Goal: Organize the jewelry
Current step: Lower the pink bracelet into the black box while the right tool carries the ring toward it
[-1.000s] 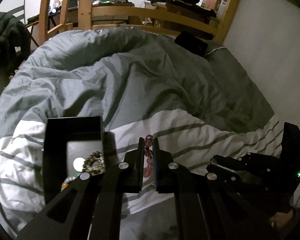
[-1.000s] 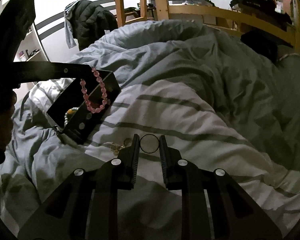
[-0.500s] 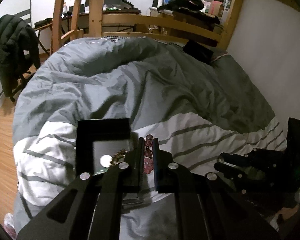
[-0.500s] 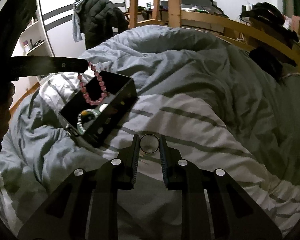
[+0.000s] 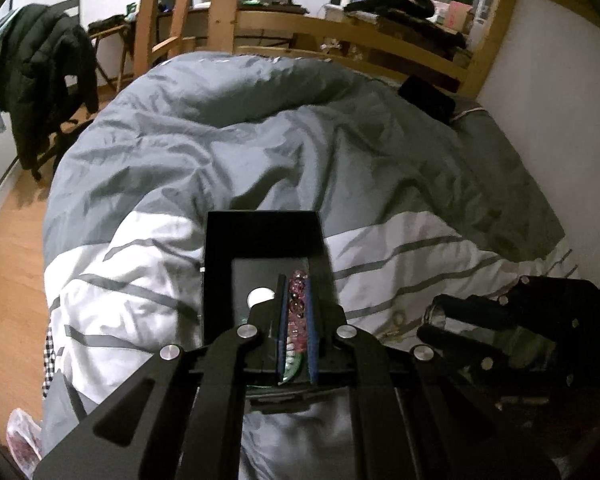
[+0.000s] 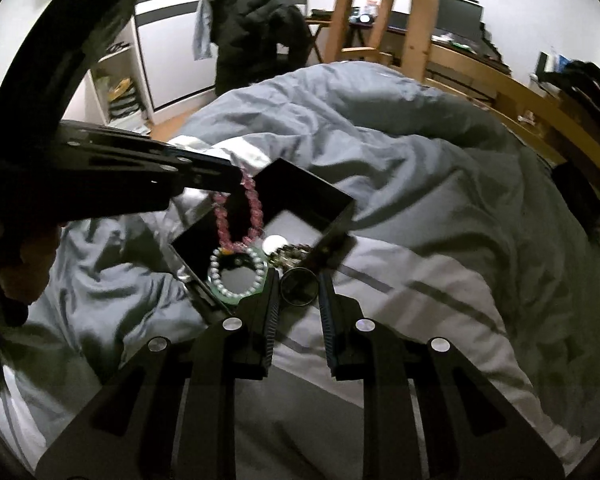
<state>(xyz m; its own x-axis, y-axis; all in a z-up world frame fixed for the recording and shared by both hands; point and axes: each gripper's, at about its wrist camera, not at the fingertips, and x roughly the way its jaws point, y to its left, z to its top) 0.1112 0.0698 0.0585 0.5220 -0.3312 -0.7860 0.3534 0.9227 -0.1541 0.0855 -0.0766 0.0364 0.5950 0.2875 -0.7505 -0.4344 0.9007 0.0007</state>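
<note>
An open black jewelry box (image 5: 224, 240) (image 6: 300, 184) lies on the striped duvet. My left gripper (image 5: 297, 292) (image 6: 236, 176) is shut on a pink bead bracelet (image 5: 297, 304) (image 6: 238, 216), which hangs over the box's inside. In the box lie a green and white bead bracelet (image 6: 238, 276), a white round piece (image 6: 273, 244) (image 5: 260, 295) and a brown bead bracelet (image 6: 294, 251). My right gripper (image 6: 299, 286) is shut on a thin dark ring (image 6: 299, 286) at the box's near edge; it also shows at the right of the left wrist view (image 5: 432, 320).
The grey and white duvet (image 5: 300, 152) covers the bed. A wooden bed frame and ladder (image 5: 220, 12) stand behind. A dark jacket (image 5: 40, 80) hangs at the left. A white wall (image 5: 560, 100) runs along the right. Wooden floor (image 5: 12, 248) lies left of the bed.
My left gripper has carried the pink bracelet leftward from beside the box to over its inside. My right gripper has moved with the ring up to the box's edge.
</note>
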